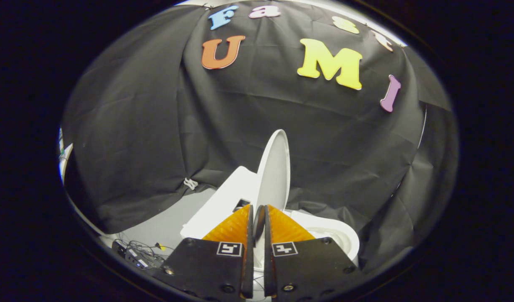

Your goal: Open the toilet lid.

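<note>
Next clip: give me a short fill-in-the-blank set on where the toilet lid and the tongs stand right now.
1. The toilet lid stands ____, almost upright.
2. The tongs are nearly shut, with the lid's lower edge ____ the two fingers.
3. Beside the lid, the ____ lies uncovered.
4. The cables lie on the ____ next to the toilet.

Missing words: raised; between; bowl; floor

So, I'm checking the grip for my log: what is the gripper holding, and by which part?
The gripper is shut on the raised white plastic toilet lid, pinching the lid's thin edge near its lower end, beside the white tank.
</note>
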`<state>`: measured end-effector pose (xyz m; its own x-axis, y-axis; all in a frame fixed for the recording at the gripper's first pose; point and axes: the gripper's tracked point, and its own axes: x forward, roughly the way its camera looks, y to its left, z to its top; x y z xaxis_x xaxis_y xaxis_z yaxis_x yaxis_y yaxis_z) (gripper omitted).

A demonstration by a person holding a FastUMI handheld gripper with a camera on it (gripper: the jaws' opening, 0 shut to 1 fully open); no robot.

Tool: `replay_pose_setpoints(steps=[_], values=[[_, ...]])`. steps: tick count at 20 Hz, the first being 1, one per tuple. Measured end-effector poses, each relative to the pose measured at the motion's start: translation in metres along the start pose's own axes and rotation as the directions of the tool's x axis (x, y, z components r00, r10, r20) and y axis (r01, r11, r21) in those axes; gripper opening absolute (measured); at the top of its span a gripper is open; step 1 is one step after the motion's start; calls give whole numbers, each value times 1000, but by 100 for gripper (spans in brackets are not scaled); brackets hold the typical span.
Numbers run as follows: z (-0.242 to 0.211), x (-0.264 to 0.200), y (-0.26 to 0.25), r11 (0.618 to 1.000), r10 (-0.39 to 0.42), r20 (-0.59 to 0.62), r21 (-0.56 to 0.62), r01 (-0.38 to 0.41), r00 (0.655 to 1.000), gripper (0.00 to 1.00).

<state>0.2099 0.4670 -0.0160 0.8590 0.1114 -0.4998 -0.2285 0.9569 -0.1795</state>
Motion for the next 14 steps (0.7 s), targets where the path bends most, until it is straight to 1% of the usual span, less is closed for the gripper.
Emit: replay_pose_setpoints(steps=[3,5,6,7,10,14], values=[[0,-2,-6,999,11,12,44,-11,1000,15],[-2,-5,-9,997,33,27,71,-35,999,19],[-1,-9,-11,995,44,38,84,-48,998,24],[-1,-11,-13,994,57,47,94,-61,997,26],[4,-27,-22,989,87,94,110,-97,992,45],[-2,-48,-41,988,98,150,105,-115,984,83]])
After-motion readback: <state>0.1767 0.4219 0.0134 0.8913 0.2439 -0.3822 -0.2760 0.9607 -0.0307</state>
